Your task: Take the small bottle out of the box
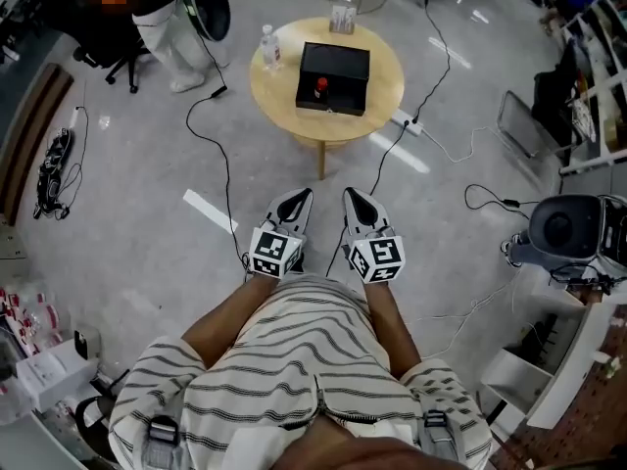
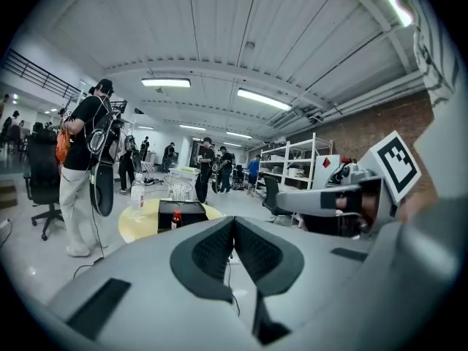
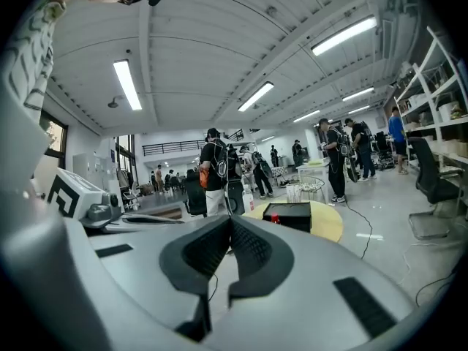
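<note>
A black box (image 1: pixel 333 77) lies on a round wooden table (image 1: pixel 377 106) some way ahead of me. A small bottle with a red cap (image 1: pixel 321 90) stands upright in the box near its front edge. The box (image 2: pixel 180 213) and the small bottle (image 2: pixel 176 219) also show in the left gripper view, and the box (image 3: pixel 291 216) in the right gripper view. My left gripper (image 1: pixel 298 200) and right gripper (image 1: pixel 354 200) are held side by side close to my body, well short of the table. Both are shut with nothing between the jaws.
A clear water bottle (image 1: pixel 269 47) and a small glass holder (image 1: pixel 342 18) stand on the table. Black and white cables (image 1: pixel 220 155) trail over the floor around the table leg. A person in white trousers (image 1: pixel 178 42) stands at the far left. Shelving (image 1: pixel 549 360) lines the right side.
</note>
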Action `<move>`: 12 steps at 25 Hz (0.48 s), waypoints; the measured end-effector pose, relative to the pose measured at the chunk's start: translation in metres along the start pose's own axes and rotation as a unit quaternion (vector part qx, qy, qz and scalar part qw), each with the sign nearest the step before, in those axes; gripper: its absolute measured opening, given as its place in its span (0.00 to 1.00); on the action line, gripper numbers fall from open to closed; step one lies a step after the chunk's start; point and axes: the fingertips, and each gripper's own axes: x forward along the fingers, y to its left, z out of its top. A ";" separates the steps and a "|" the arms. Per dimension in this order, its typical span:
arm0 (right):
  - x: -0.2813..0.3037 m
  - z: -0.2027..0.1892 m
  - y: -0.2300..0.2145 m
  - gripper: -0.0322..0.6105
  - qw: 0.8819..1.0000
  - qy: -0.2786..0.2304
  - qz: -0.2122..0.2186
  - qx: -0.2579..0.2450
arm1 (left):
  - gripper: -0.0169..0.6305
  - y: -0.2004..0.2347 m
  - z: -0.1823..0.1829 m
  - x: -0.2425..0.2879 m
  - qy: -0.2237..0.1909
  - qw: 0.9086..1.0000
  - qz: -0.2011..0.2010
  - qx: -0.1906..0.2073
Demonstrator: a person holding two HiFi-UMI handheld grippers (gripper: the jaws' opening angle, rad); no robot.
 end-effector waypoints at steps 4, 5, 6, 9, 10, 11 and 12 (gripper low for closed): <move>0.038 0.017 -0.011 0.08 1.000 0.002 -0.019 -0.001 | 0.06 0.033 0.018 0.027 0.001 1.000 -0.016 0.003; 0.047 0.021 -0.014 0.08 1.000 0.002 -0.024 0.000 | 0.06 0.041 0.021 0.034 0.002 1.000 -0.021 0.005; 0.055 0.024 -0.017 0.08 1.000 0.001 -0.028 0.001 | 0.06 0.048 0.025 0.041 0.004 1.000 -0.025 0.007; 0.080 0.033 -0.024 0.08 0.999 -0.003 -0.042 0.001 | 0.06 0.069 0.030 0.058 0.014 0.999 -0.036 0.018; 0.088 0.036 -0.026 0.08 0.999 -0.004 -0.047 0.001 | 0.06 0.076 0.032 0.062 0.016 0.999 -0.041 0.019; 0.096 0.039 -0.028 0.08 0.999 -0.006 -0.051 0.000 | 0.06 0.083 0.034 0.067 0.017 0.999 -0.045 0.018; 0.103 0.042 -0.029 0.08 0.999 -0.007 -0.054 0.000 | 0.06 0.090 0.036 0.070 0.017 0.999 -0.047 0.016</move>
